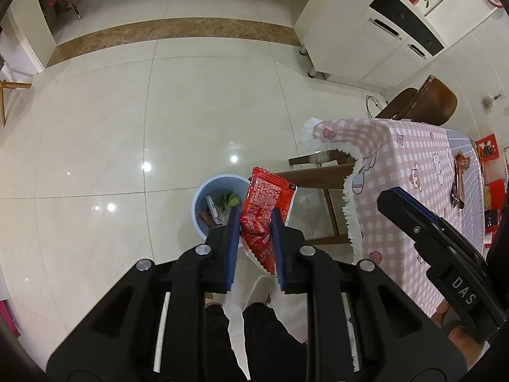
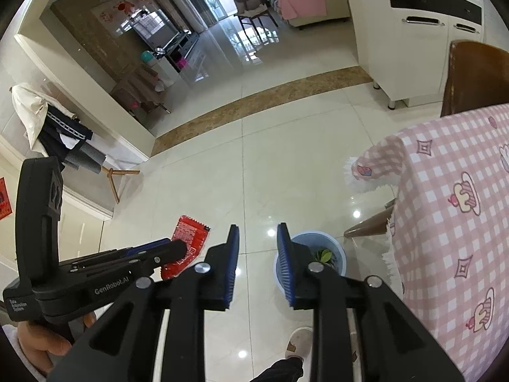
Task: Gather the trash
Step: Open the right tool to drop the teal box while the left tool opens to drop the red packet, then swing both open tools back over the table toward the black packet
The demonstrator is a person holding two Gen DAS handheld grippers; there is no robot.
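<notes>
A red snack wrapper (image 1: 265, 210) is pinched between the blue pads of my left gripper (image 1: 254, 219), which is shut on it and holds it above the floor, just right of a light blue bin (image 1: 198, 203). The bin holds green leaves and other scraps. In the right wrist view the same wrapper (image 2: 187, 245) sticks out of the left gripper (image 2: 178, 248) at the lower left. My right gripper (image 2: 257, 234) stands open with nothing between its fingers, beside and above the bin (image 2: 337, 254).
A table with a pink checked cloth (image 1: 410, 172) stands at the right, with more wrappers (image 1: 461, 165) on it. A wooden stool (image 1: 321, 178) sits under its edge. A brown chair (image 1: 435, 98), a white cabinet (image 1: 366, 35) and the person's slippered feet (image 1: 261, 289) are nearby.
</notes>
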